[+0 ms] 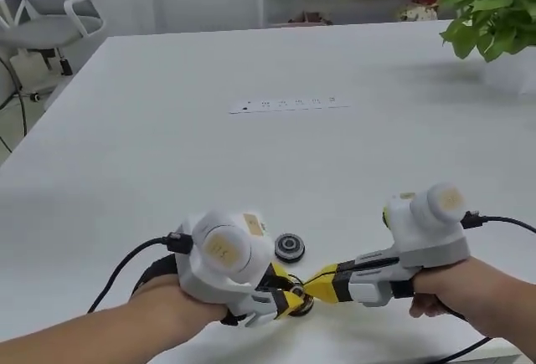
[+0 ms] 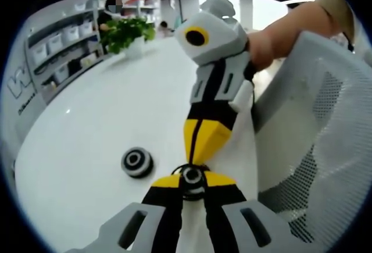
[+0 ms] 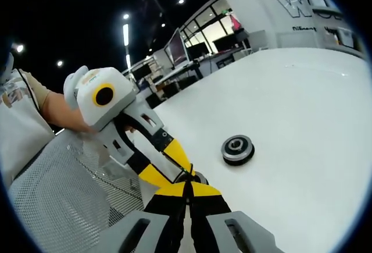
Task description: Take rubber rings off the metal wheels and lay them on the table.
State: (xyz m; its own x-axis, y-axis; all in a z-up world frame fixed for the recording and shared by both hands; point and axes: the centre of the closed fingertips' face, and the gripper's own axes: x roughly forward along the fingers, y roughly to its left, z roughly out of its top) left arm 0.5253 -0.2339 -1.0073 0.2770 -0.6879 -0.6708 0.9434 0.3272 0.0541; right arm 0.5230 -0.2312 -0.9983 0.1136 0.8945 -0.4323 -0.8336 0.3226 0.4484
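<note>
Small metal wheel (image 2: 191, 176), its black rubber ring (image 2: 185, 166) partly on, is clamped in the left gripper (image 2: 192, 184) over the tabletop's (image 1: 251, 155) near edge. The right gripper (image 3: 187, 190) pinches the rubber ring.

head view looks down; gripper views face each other, sharing loose wheel (image 1: 289, 247).

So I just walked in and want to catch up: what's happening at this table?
A person works a tool in each hand over the white table. The left tool grips a small metal wheel; the right tool, jaws closed, meets it at the rim. A second wheel lies on the table nearby.
</note>
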